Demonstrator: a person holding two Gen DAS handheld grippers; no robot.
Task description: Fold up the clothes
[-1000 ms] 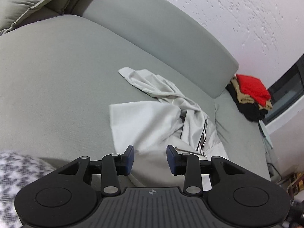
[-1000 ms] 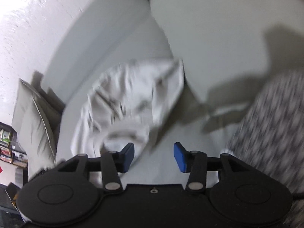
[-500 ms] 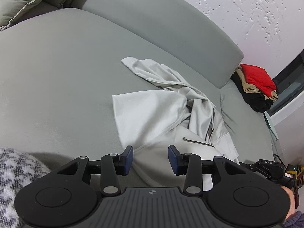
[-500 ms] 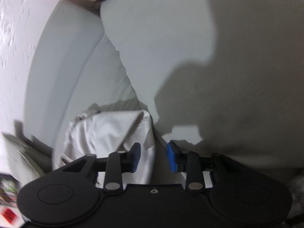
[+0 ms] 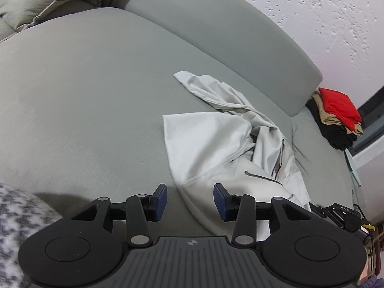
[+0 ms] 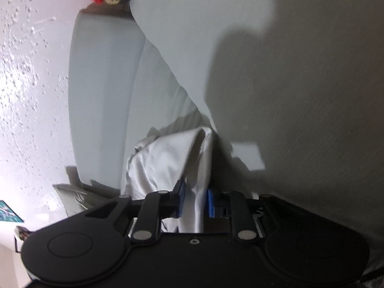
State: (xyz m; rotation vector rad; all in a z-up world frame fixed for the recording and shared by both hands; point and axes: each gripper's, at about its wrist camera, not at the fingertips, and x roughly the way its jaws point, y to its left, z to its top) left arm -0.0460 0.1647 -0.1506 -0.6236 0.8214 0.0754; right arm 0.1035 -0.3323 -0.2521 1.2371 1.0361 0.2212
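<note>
Grey hoodie (image 5: pixel 216 148) fabric now sits clamped in the just-closing right gripper (image 6: pixel 194 202); left gripper (image 5: pixel 190 202) has widened, empty. Garment's length runs toward the backrest (image 5: pixel 216 31).

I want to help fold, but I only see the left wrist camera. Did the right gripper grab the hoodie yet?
Observer: Yes. In the right wrist view, the right gripper has a fold of the hoodie pinched between its pads. Its jaws have just been closing on it.
Operator: What's beside it over there?
Observer: A big dark shadow falls on the sofa, just right of the held fold.
Operator: Anything else I can't see?
Observer: A small teal thing sits low by the wall at the left edge. It is too small to tell what it is.
</note>
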